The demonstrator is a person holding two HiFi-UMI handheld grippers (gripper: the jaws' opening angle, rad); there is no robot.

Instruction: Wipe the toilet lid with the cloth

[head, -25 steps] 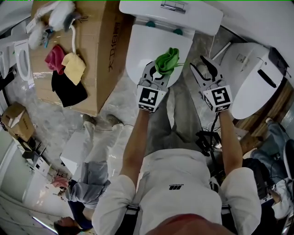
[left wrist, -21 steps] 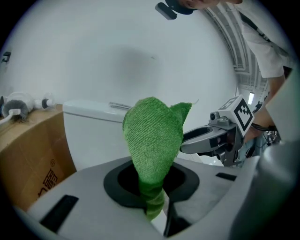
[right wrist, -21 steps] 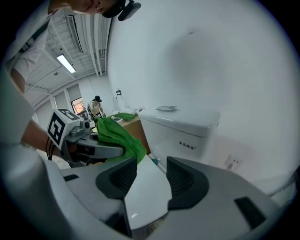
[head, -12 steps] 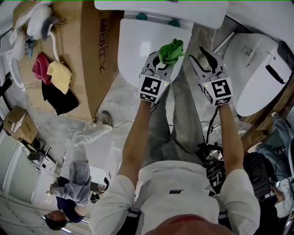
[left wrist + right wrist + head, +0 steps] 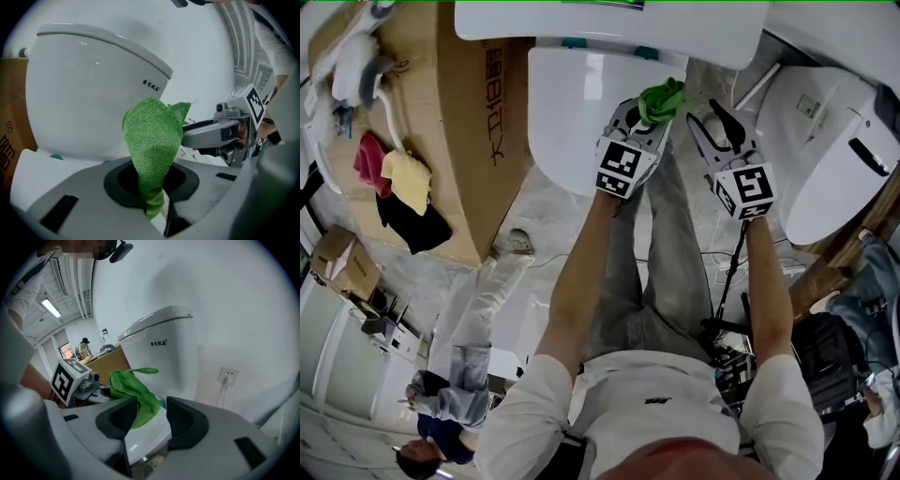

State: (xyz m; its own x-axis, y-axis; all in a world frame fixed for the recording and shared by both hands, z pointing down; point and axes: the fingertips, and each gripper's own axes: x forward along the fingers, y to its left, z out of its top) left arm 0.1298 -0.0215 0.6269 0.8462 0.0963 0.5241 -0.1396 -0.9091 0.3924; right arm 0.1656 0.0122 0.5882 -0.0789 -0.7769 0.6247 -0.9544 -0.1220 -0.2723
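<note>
The left hand-held gripper (image 5: 645,114) clamps a green cloth (image 5: 662,98) at the right edge of the closed toilet lid (image 5: 567,112). The right hand-held gripper (image 5: 715,127) hangs just beside it, jaws apart and empty.

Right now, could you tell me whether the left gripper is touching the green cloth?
Touching. The left gripper has its jaws shut on the lower end of the cloth, seen plainly in the left gripper view.
</note>
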